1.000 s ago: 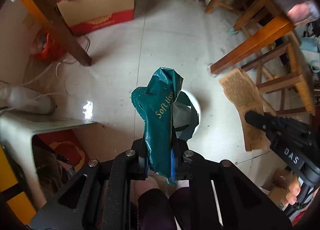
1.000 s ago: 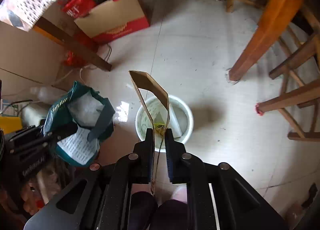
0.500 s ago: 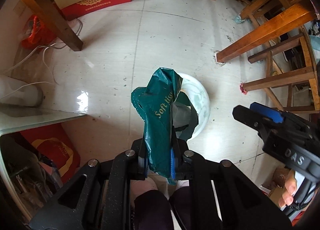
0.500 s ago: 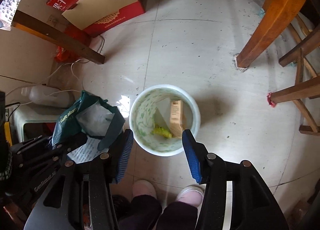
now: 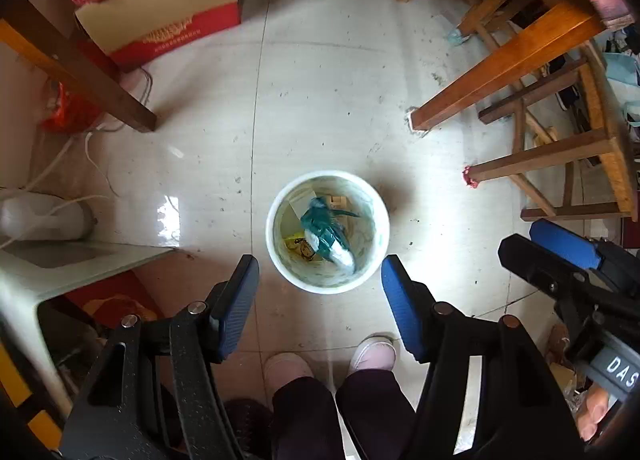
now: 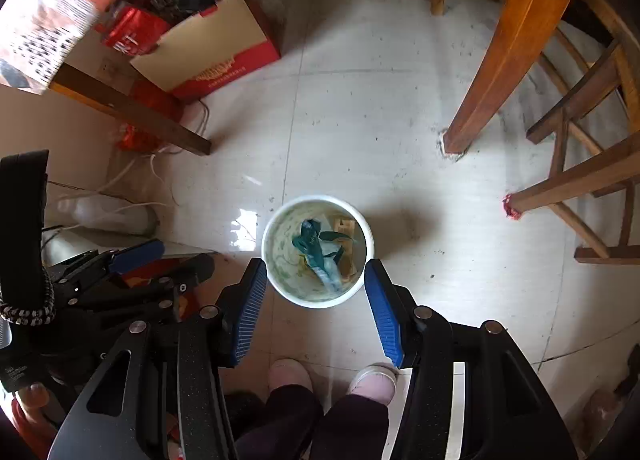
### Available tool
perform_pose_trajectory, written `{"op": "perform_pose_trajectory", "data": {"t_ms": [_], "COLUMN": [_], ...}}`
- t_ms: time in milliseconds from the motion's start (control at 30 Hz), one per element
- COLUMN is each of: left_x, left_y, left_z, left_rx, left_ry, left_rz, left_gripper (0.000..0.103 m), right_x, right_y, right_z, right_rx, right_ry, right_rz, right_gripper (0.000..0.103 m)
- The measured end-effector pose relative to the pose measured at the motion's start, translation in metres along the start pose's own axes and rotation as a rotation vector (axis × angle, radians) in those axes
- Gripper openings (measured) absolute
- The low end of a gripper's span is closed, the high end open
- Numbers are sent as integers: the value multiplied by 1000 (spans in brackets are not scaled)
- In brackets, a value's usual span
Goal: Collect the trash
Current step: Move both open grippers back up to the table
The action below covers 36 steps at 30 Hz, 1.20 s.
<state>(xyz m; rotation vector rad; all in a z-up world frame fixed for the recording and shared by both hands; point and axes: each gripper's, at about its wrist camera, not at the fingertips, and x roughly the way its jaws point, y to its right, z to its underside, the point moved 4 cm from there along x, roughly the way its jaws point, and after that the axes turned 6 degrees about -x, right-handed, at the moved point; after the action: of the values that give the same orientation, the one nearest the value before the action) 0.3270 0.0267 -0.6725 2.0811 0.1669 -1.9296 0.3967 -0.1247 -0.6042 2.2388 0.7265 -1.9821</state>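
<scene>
A white bucket (image 5: pixel 382 216) (image 6: pixel 270 238) stands on the floor below both grippers. Inside it lie a crumpled green tissue wrapper (image 5: pixel 326 230) (image 6: pixel 316 248), a brown cardboard piece (image 6: pixel 346 226) and a small yellow scrap (image 5: pixel 294 240). My left gripper (image 5: pixel 320 272) hangs above the bucket, its jaws opening with nothing between the blue pads. My right gripper (image 6: pixel 316 274) is open and empty too, its fingers framing the bucket from above. In the left wrist view the right gripper (image 5: pixel 568 256) shows at the right edge; in the right wrist view the left gripper (image 6: pixel 136 256) is at the left.
A person's feet in pink slippers (image 5: pixel 288 366) stand just below the bucket. Wooden table and chair legs (image 5: pixel 492 68) crowd the right. A red and tan carton (image 5: pixel 168 20), a dark wooden leg (image 5: pixel 100 80) and white cables (image 5: pixel 80 148) lie at the left, with a pale stool (image 5: pixel 60 260).
The left gripper let go of the green wrapper, which now lies in the bucket. The right gripper released the cardboard piece into the bucket earlier and has stayed open.
</scene>
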Motion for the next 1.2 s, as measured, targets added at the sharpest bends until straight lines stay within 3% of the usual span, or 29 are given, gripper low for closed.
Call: {"op": "perform_pose_trajectory", "data": {"t_ms": [200,467,867,1100,1200], "left_x": [-77,-219,-434,-536,-574], "left_y": [7,20,31,28,25], "left_z": [0,-9,-3,20,31], "left_rx": [8,11,43,109,138], "left_ry": [45,176,452,630,707], "left_rz": [-6,10,76,127,144], "left_gripper": [63,63,63,63,63], "right_x": [-66,-184,-361,-457,-486], "right_y": [-20,-58,-128,-161,-172], "right_z": [-13,-38,-35,-26,-23], "right_rx": [-13,-65,-131,-120,-115], "right_ry": [40,145,365,561,641], "right_rz": [-6,2,29,58,87], "right_gripper": [47,47,47,47,57]}}
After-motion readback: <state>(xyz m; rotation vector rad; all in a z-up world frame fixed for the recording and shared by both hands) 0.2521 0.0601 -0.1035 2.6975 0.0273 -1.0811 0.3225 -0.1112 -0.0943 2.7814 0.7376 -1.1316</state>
